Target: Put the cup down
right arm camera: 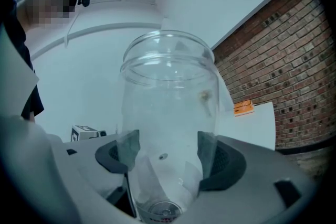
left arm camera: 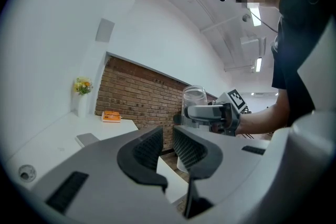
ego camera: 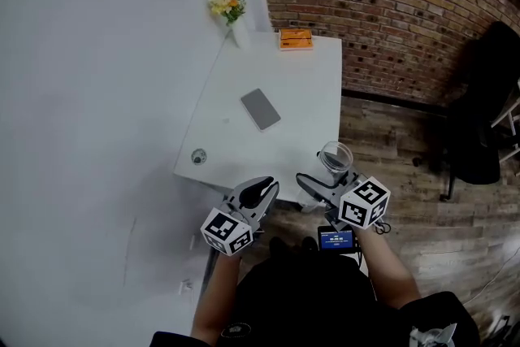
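Holding the clear cup (right arm camera: 168, 97) upright in my right hand-held gripper (right arm camera: 167, 155), I have both pads pressed against its lower wall, one on each side, so the jaws stand only as far apart as the cup is wide. From the head view it hangs by the near right corner of the white table (ego camera: 236, 150), and I cannot tell whether its base is over the top or just off the edge; it looks to be clear of the surface, not resting on it. My left hand-held gripper (left arm camera: 167, 147) has nothing in it, its jaws drawn almost together with only a slit between them, and it sits just beside the right one at the table's near edge. So I judge the carrying part is nearly over and the real work is left: bring the cup over bare tabletop, lower it until the base sits flat, then let the jaws part. A grey flat slab (ego camera: 261, 109) lies mid-table, well apart from the cup.
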`<state>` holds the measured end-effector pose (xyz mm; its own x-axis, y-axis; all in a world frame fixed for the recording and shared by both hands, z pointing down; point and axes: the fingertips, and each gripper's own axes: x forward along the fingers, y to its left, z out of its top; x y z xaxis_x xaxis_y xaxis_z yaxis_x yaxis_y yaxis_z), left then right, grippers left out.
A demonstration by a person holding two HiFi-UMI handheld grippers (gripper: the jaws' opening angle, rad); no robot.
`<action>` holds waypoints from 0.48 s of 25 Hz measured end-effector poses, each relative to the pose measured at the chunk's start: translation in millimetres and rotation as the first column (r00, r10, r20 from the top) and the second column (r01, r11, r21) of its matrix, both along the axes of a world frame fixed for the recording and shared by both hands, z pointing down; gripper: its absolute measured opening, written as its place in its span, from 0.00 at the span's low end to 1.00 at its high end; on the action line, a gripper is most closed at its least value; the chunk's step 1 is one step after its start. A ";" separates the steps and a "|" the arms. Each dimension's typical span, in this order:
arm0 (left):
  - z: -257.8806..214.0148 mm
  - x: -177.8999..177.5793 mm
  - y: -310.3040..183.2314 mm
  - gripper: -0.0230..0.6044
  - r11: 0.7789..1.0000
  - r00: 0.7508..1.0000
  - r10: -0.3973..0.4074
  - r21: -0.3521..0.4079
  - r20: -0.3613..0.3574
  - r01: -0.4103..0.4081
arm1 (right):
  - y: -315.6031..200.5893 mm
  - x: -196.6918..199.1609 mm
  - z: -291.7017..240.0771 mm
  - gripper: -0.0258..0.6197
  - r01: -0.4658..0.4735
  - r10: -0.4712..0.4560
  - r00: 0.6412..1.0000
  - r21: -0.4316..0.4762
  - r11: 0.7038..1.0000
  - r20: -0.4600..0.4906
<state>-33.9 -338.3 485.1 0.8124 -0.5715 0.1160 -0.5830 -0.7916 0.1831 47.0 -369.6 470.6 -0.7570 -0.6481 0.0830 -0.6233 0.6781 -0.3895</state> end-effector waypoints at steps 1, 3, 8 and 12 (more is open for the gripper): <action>-0.2 -1.2 -0.4 0.14 1.000 1.000 -0.001 0.001 0.000 0.001 | -0.2 -1.9 0.7 0.59 0.006 -0.006 1.000 -0.001 1.000 0.000; -0.8 -2.5 -1.1 0.14 1.000 1.000 -0.005 0.000 0.002 0.005 | -0.5 -4.6 2.0 0.59 0.017 -0.017 1.000 -0.006 1.000 -0.001; -4.3 -6.7 -4.1 0.08 1.000 1.000 -0.024 0.004 -0.004 0.024 | -3.5 -7.4 7.7 0.59 0.036 -0.036 0.999 -0.025 0.999 -0.004; -2.8 -15.3 -10.0 0.05 0.999 0.999 -0.037 0.009 -0.003 0.037 | -12.1 -11.6 15.4 0.59 0.042 -0.043 0.999 -0.034 0.999 -0.008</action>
